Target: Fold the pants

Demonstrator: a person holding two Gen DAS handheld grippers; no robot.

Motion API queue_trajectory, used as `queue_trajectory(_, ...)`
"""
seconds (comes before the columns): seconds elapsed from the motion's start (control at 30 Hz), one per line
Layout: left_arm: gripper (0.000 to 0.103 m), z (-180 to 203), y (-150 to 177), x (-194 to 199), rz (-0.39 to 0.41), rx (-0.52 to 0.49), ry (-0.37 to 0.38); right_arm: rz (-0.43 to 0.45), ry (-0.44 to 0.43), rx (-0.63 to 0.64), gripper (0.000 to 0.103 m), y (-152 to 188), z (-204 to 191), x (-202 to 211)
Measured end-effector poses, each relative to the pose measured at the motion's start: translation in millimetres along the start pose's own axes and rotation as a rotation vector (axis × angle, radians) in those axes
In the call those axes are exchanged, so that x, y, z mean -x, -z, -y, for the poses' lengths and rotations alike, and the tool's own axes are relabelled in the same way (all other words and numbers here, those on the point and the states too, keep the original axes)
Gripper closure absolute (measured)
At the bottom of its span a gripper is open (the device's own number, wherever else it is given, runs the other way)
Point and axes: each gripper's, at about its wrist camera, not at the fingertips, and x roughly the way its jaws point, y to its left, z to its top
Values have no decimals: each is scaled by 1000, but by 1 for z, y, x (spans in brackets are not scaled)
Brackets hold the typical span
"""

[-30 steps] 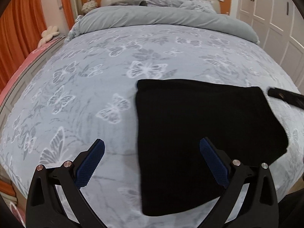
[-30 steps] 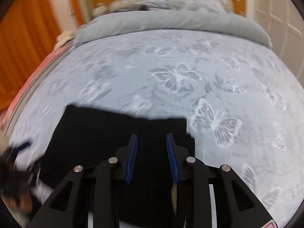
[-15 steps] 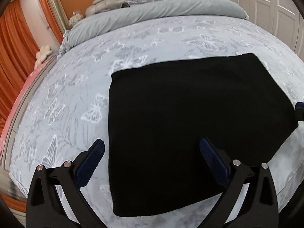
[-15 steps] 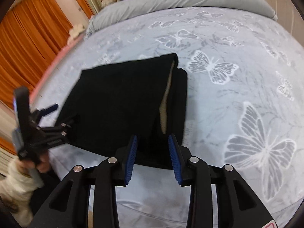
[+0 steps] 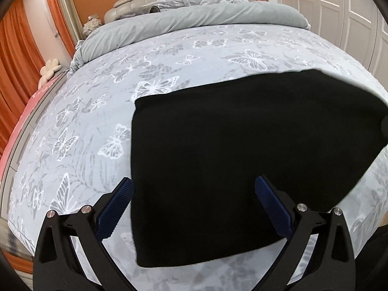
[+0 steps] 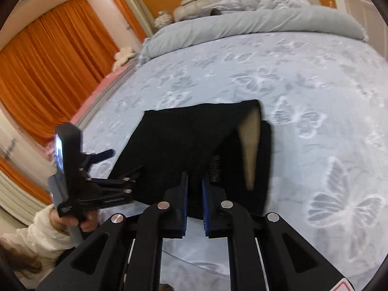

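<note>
Black folded pants point(image 5: 242, 160) on butterfly bedspread point(image 5: 101, 111), left tool point(image 5: 194, 203) spread

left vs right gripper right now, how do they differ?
Left gripper has its jaws spread wide; right gripper has them nearly together, a narrow gap between. Left hovers over the pants' near left part; right sits at their near edge, by the tan lining. Both have blue pads, and neither visibly grips cloth.

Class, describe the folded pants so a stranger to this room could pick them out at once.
Start at the bed with its butterfly-print cover. Near its foot edge lies a flat rectangle, the pants. They are the only solid black thing on the pale cover.
</note>
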Motion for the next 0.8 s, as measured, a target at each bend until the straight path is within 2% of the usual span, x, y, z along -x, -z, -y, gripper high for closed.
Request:
queue_trajectory(0.03,5,-1,1,-1,-1,1,-4,-41,43,5,90,2,6,-10)
queue_trajectory(0.07,5,-2,2,-2,-8,0,-9,-125,108,-25,88,9,21,-31)
queue_trajectory(0.1,5,-4,3,-5,-19,0,-15,-199,138,-57,80,15,31,-48)
queue_trajectory(0.13,5,-7,4,-6,-27,7,-17,-215,122,-62,76,17,34,-52)
queue_trajectory(0.17,5,-9,4,-7,-33,11,-13,-185,126,-48,67,14,30,-45)
queue_trajectory(0.2,5,-14,5,-7,-41,24,1,-158,139,-36,41,12,27,-38)
queue_trajectory(0.23,5,-20,5,-7,-47,46,22,-117,159,-24,26,10,24,-29)
queue_trajectory(0.27,5,-26,6,-7,-54,70,44,-58,174,-19,24,10,23,-17)
queue_trajectory(0.3,5,-34,7,-8,-73,106,84,-48,169,-24,23,10,24,-14)
queue_trajectory(0.4,5,-53,12,-16,-143,204,224,-80,95,-119,23,11,38,-20)
queue_trajectory(0.53,5,-70,24,-36,-240,326,370,-177,11,-229,23,17,50,-47)
queue_trajectory(0.57,5,-74,29,-47,-289,372,424,-209,-18,-255,23,20,51,-58)
queue_trajectory(0.6,5,-75,34,-55,-318,411,461,-226,-41,-276,26,22,52,-65)
queue_trajectory(0.63,5,-76,36,-58,-318,439,470,-233,-64,-292,44,24,50,-70)
queue_trajectory(0.67,8,-75,34,-56,-305,427,467,-219,-81,-297,55,27,47,-73)
queue_trajectory(0.7,29,-74,31,-54,-295,406,478,-209,-88,-286,69,27,43,-73)
queue_trajectory(0.73,45,-75,28,-49,-287,397,477,-191,-97,-270,75,25,38,-67)
queue_trajectory(0.8,61,-86,25,-34,-250,412,518,-114,-169,-246,82,20,26,-35)
